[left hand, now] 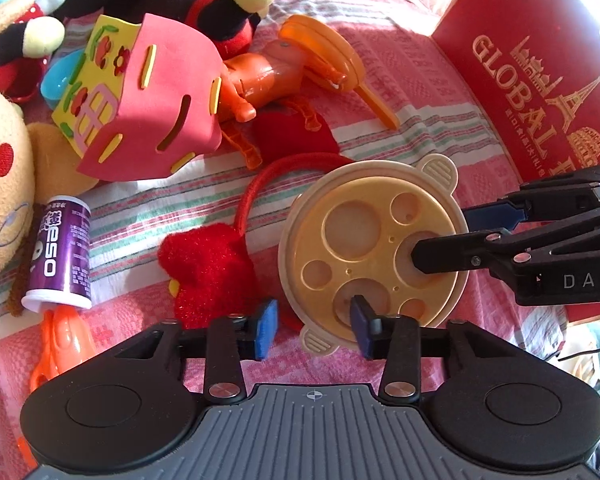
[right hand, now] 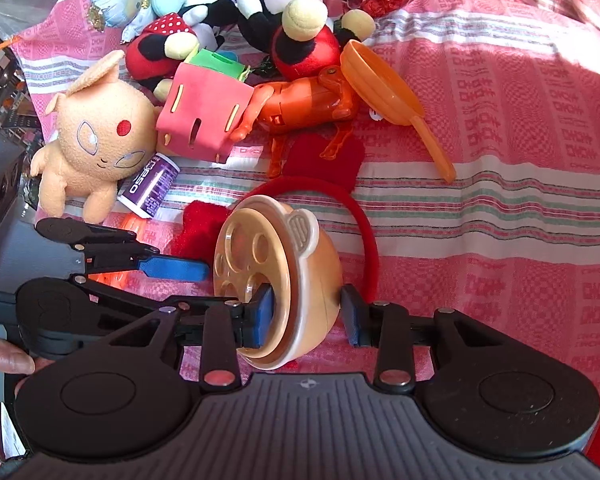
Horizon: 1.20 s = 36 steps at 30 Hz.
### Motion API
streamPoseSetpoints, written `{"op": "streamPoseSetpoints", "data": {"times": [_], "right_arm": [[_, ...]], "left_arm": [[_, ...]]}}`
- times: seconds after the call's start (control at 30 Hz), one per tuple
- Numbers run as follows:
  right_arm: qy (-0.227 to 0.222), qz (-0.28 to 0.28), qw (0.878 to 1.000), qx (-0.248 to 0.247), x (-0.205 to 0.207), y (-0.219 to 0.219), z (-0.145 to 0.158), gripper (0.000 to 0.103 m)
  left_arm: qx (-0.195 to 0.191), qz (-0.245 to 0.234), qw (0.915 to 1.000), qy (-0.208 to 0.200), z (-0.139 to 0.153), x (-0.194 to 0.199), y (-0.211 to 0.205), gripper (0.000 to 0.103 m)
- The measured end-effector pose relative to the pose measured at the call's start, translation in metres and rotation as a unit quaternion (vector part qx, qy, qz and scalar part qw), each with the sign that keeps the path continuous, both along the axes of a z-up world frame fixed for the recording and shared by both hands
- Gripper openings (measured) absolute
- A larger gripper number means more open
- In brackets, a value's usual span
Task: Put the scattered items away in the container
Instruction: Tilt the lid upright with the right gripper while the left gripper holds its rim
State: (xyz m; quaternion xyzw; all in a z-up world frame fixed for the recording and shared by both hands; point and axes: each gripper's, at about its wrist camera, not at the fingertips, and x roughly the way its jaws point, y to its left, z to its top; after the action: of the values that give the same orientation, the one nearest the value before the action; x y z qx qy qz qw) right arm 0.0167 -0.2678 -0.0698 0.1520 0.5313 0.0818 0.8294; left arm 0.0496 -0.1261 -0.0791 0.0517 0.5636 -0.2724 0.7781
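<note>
A beige round bowl with a holed lid lies on the pink striped cloth; in the right wrist view it is tipped on its edge. My right gripper straddles its rim, jaws wide, one blue pad inside a lid hole and the other beside the bowl's wall; it also shows in the left wrist view. My left gripper is open at the bowl's near edge, one pad over the lid; it shows in the right wrist view too. The red box stands at the right.
A red plush headband, purple can, pink foam house, orange robot toy, orange scoop, tan plush and black-red plush toys lie scattered behind the bowl.
</note>
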Motion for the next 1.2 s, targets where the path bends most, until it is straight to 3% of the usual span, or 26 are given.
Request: {"op": "streamPoseSetpoints", "data": {"times": [0.23, 0.6, 0.73, 0.83, 0.97, 1.2], "right_arm": [[0.002, 0.008, 1.000, -0.002, -0.005, 0.001, 0.004, 0.039], [-0.005, 0.018, 1.000, 0.011, -0.005, 0.006, -0.011, 0.065], [0.000, 0.009, 0.999, 0.042, -0.002, 0.007, -0.021, 0.066], [-0.011, 0.006, 0.999, 0.034, -0.001, 0.016, -0.020, 0.064], [-0.027, 0.025, 0.999, 0.011, 0.000, 0.027, -0.006, 0.059], [-0.040, 0.059, 0.997, -0.030, 0.002, 0.034, 0.015, 0.054]], "left_arm": [[-0.005, -0.005, 1.0000, -0.006, -0.002, -0.002, 0.003, 0.032], [-0.016, 0.004, 0.9998, -0.013, -0.006, -0.002, 0.015, 0.045], [-0.017, 0.001, 0.9998, -0.014, -0.005, -0.002, 0.016, 0.046], [-0.012, 0.004, 0.9998, -0.015, -0.003, -0.001, 0.019, 0.046], [-0.009, 0.009, 0.9999, -0.011, 0.006, 0.001, 0.027, 0.071], [-0.019, -0.027, 0.9984, -0.046, 0.035, -0.001, 0.036, 0.077]]}}
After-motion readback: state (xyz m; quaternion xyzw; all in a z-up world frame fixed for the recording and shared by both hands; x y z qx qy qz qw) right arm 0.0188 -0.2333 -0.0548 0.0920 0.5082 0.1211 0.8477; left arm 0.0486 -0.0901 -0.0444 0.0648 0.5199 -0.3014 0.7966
